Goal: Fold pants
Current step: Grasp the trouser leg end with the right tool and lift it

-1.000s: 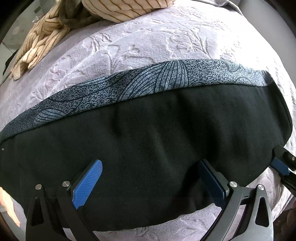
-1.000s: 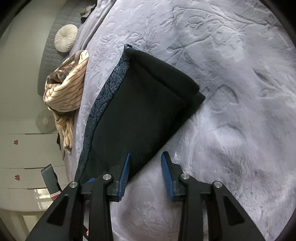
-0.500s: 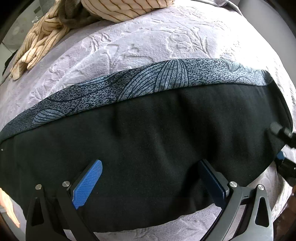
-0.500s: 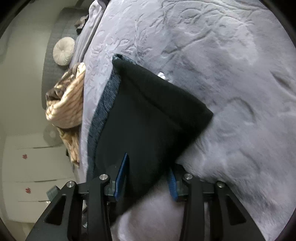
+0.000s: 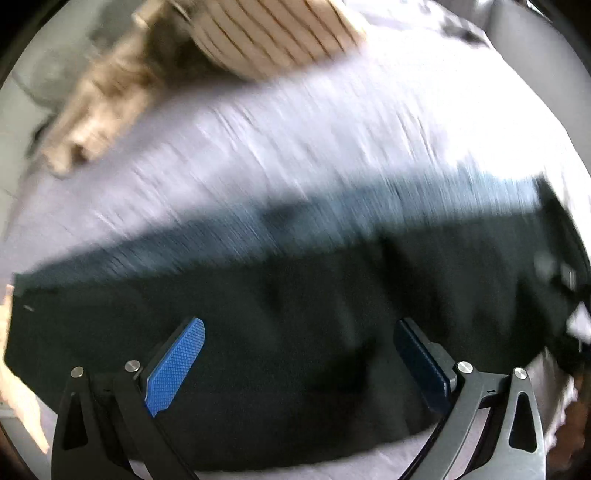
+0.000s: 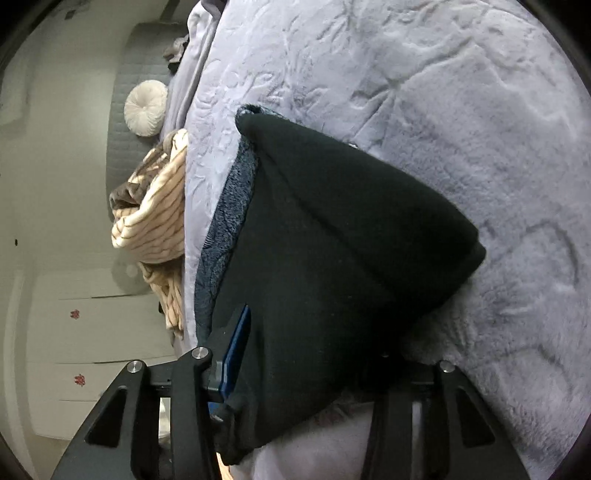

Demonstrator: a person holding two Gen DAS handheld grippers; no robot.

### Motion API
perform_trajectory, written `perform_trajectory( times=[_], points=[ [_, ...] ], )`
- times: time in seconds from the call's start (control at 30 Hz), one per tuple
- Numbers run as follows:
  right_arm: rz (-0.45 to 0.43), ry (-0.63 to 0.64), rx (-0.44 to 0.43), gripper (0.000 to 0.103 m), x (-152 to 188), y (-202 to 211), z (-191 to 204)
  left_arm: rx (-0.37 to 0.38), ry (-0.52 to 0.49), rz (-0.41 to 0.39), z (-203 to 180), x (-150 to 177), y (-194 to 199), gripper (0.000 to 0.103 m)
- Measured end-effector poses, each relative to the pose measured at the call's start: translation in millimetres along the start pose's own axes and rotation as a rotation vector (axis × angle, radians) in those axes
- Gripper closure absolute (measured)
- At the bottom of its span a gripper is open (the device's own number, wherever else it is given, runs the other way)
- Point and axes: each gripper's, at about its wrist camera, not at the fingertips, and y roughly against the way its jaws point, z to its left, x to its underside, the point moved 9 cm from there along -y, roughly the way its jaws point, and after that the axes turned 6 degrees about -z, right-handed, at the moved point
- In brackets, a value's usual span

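The black pants (image 6: pixel 332 240) lie folded on the pale purple bed cover (image 6: pixel 443 92), with a blue-grey patterned strip (image 6: pixel 229 206) along their left edge. My right gripper (image 6: pixel 314 347) straddles the near end of the pants and its jaws are opening. The cloth fills the gap and drapes over the right finger, hiding it; the blue left pad (image 6: pixel 238 343) stands beside the cloth. In the blurred left wrist view, my left gripper (image 5: pixel 299 354) hangs open above the black pants (image 5: pixel 295 295), with nothing between its pads.
A cream striped garment (image 6: pixel 155 221) is heaped at the bed's far side, also in the left wrist view as a striped heap (image 5: pixel 273 33). A round white cushion (image 6: pixel 146 109) lies beyond it. White cabinet doors (image 6: pixel 74 332) stand past the bed edge.
My right gripper slid forward over the near end of the pants, and its jaws spread wider. The left view shifted up and away from the pants and went blurry.
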Motion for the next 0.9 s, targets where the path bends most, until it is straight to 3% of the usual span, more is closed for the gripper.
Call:
perform_trajectory(
  times=[0.07,0.17,0.27,0.37,0.4,0.5,0.53,0.57,0.63,0.67,0.73,0.9],
  points=[
    [0.01,0.025,-0.001,0.056,2,1,1,-0.035,0.04,-0.049,15,-22,-2,0.0],
    [0.018,0.024,-0.012,0.056,2,2,-1,-0.101,0.06,-0.013,29,-35,-35,0.0],
    [0.017,0.042,-0.012,0.056,2,4,-2,-0.098,0.059,0.015,29,-34,-69,0.0],
    [0.026,0.044,-0.01,0.056,1,3,-2,-0.105,0.043,0.002,29,-40,-60,0.0],
    [0.03,0.039,-0.009,0.056,1,5,-2,-0.097,0.041,-0.004,30,-41,-52,0.0],
    [0.018,0.034,0.009,0.059,0,9,2,-0.015,0.043,-0.03,24,-38,-23,0.014],
    [0.002,0.05,0.017,0.067,-1,11,7,0.006,0.045,-0.033,23,-33,-17,0.019],
    [-0.007,0.067,0.027,0.077,-2,12,10,0.042,0.047,-0.036,19,-29,-10,0.031],
    [-0.026,0.109,0.045,0.087,-4,15,16,0.118,0.04,-0.015,2,-23,-7,0.041],
    [-0.031,0.122,0.044,0.088,-4,17,21,0.164,0.028,-0.002,-10,-16,-11,0.041],
    [-0.039,0.157,0.033,0.089,-3,23,33,0.187,0.002,0.024,-26,-1,-25,0.041],
    [-0.059,0.305,0.053,0.089,7,31,72,0.186,0.01,-0.032,-29,8,-34,0.041]
  ],
)
